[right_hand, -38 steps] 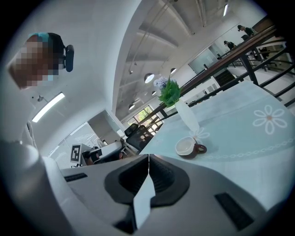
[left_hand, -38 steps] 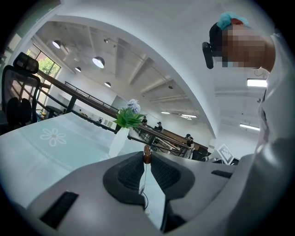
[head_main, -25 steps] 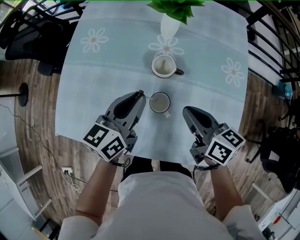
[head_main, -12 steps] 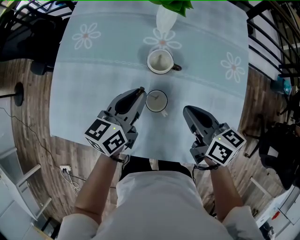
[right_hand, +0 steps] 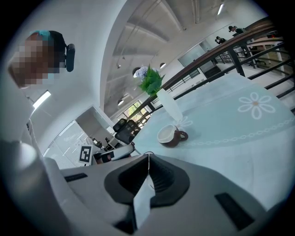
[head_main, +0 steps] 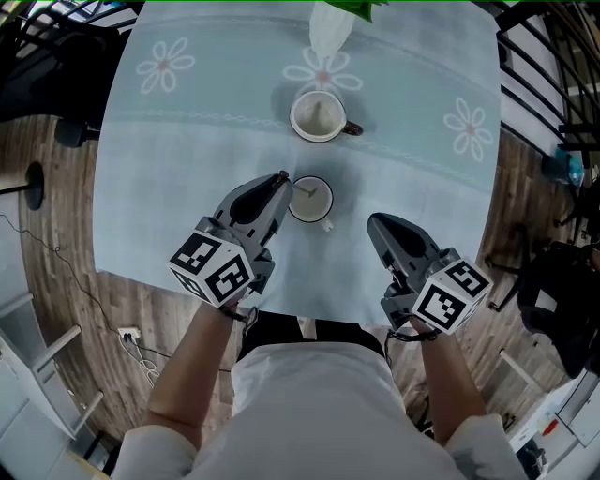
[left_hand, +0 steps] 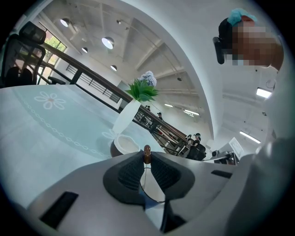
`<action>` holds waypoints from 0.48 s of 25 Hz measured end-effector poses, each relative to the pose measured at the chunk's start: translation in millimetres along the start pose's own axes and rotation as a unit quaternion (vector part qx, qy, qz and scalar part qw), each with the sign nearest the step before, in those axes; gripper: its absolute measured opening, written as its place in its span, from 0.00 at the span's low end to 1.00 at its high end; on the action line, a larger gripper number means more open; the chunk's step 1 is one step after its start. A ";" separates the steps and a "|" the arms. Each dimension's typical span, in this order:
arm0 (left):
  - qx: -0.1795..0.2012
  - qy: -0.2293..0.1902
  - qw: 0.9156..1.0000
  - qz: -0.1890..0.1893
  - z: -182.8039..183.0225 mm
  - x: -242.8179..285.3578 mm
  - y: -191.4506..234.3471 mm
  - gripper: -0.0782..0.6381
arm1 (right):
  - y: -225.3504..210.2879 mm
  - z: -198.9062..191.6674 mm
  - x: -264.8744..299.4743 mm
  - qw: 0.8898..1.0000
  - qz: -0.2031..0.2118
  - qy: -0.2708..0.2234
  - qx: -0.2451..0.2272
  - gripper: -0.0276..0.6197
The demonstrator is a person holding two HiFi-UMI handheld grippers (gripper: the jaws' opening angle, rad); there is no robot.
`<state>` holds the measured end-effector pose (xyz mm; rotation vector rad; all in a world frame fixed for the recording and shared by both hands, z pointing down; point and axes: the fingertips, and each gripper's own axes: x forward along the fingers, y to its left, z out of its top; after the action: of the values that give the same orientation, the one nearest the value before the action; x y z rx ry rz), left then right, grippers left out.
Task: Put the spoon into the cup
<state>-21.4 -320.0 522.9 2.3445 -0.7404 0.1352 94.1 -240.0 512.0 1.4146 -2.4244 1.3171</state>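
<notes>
My left gripper (head_main: 281, 179) is shut on a thin spoon whose brown knob (left_hand: 146, 150) sticks up between the fingertips. The spoon's slim stem (head_main: 300, 190) slants from the tips over the near-left rim of a small white cup (head_main: 310, 200); I cannot tell how deep it reaches. In the left gripper view that cup (left_hand: 150, 186) shows through the gap below the pads of my left gripper (left_hand: 146, 156). My right gripper (head_main: 375, 223) hovers to the right of the cup, apart from it. In its own view my right gripper (right_hand: 148, 156) has its tips together and nothing between them.
A second cup (head_main: 319, 115), brown outside and white inside, stands farther back, also seen as a cup (right_hand: 169, 135) from the right. Behind it is a white vase (head_main: 328, 28) with green leaves. The pale blue flowered tablecloth (head_main: 187, 178) ends near my body. Railings and chairs surround the table.
Both grippers have sunk a little. The left one, still holding the spoon, now sits closer to the white cup's rim. The jaws look the same.
</notes>
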 end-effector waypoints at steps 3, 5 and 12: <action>-0.003 0.003 1.000 0.000 -5.6 1.4 0.4 0.19 | -1.7 -3.9 -0.4 1.000 0.000 0.002 0.002 0.08; -0.004 0.005 1.000 0.001 -8.7 2.4 0.1 0.19 | -2.4 -5.6 -1.1 1.000 0.001 0.004 0.003 0.08; -0.005 0.013 1.000 0.005 -19.2 4.2 3.7 0.19 | -4.0 -11.2 -2.1 1.000 0.001 0.007 0.007 0.08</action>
<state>-18.1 -312.3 541.0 2.3244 -0.7394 0.1665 94.3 -231.8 520.9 1.4013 -2.4145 1.3417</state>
